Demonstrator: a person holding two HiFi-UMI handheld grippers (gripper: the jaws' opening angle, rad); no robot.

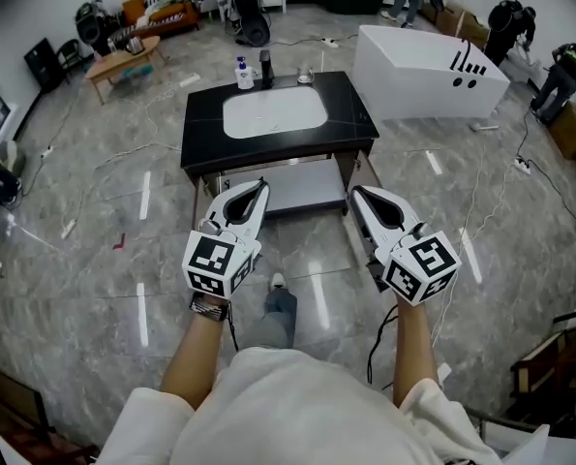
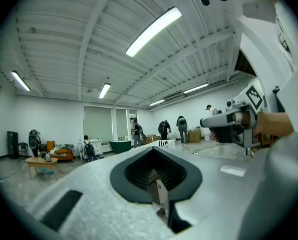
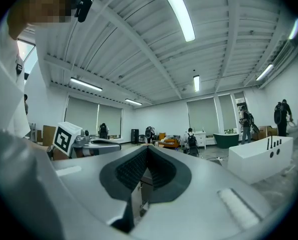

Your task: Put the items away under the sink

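The left gripper (image 1: 259, 188) and right gripper (image 1: 357, 194) hang side by side before the black-topped sink cabinet (image 1: 202, 129), each with its fingers pressed together on nothing. Each carries a cube of black-and-white square markers. The items stand at the back of the counter behind the white oval basin (image 1: 273, 112): a white bottle with a blue label (image 1: 244, 73), its print too small to read, a dark pump bottle (image 1: 266, 68) just beside it, and a small clear cup (image 1: 305, 75). The pale shelf under the sink (image 1: 302, 188) lies open.
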